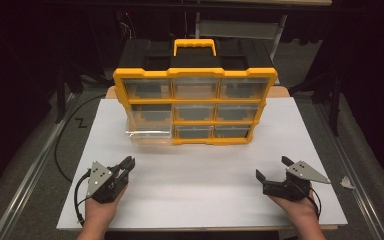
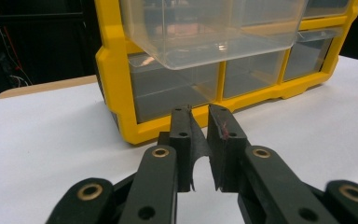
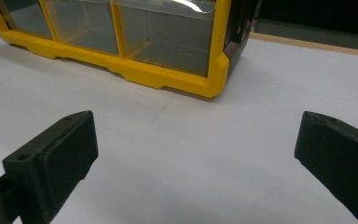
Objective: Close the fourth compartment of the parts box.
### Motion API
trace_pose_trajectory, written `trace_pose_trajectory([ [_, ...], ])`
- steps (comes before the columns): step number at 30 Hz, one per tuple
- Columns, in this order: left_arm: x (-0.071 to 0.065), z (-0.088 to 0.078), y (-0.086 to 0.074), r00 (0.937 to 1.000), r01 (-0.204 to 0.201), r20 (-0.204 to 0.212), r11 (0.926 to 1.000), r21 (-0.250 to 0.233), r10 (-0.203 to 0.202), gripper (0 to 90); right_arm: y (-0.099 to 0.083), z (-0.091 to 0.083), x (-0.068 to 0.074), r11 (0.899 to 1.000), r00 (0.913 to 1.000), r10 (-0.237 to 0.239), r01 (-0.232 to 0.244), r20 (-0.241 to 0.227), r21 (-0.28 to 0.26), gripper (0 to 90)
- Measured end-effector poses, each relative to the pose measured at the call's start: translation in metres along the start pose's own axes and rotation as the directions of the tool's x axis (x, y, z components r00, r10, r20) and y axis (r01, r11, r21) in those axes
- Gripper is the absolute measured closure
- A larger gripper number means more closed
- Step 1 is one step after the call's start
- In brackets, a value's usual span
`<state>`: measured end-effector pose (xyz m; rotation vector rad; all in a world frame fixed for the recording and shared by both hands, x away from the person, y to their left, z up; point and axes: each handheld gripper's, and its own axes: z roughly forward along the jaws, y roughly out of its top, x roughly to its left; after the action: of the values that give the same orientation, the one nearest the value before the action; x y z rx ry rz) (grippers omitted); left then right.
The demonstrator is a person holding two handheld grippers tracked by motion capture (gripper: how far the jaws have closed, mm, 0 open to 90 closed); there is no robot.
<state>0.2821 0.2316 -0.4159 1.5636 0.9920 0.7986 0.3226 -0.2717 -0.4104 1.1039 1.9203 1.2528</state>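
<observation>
From above, a yellow-and-black drawer organizer [image 1: 195, 95] with clear drawers stands at the far middle of the white worktop [image 1: 200, 180], its carry handle on top; the middle-left drawer [image 1: 149, 131] sticks out of the frame toward the person. The left hand-held gripper [image 1: 128, 164] rests near the front left edge, well apart from the organizer, and the right hand-held gripper [image 1: 272, 169] sits near the front right. In the left gripper view, the jaws stand almost together with only a narrow gap, clenched on nothing, and the pulled-out drawer [image 2: 214, 32] hangs above and beyond them. In the right gripper view, the jaws are spread wide and released over bare worktop, the organizer's corner [image 3: 209, 79] ahead.
</observation>
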Motion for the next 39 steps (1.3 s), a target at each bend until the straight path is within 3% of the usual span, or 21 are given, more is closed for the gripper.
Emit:
trace_pose_trajectory([
  [9,0.0011,-0.0011,0.0006,1.0000,0.002,0.005,1.0000,0.001,-0.002,89.2,0.0001,0.0006,0.0003,1.000,1.0000,-0.002,0.002,-0.002,0.005,0.6],
  [33,-0.0051,0.0001,-0.0006,0.9994,0.021,0.029,0.9997,-0.010,-0.021,89.5,0.0012,0.0000,0.0009,1.000,0.9998,-0.003,0.003,-0.017,0.005,0.6],
  [39,-0.0069,0.0015,0.0023,0.9983,0.055,0.024,0.9979,-0.033,-0.054,89.5,0.0012,-0.0001,0.0006,1.000,0.9999,-0.004,0.004,-0.014,0.004,0.6],
])
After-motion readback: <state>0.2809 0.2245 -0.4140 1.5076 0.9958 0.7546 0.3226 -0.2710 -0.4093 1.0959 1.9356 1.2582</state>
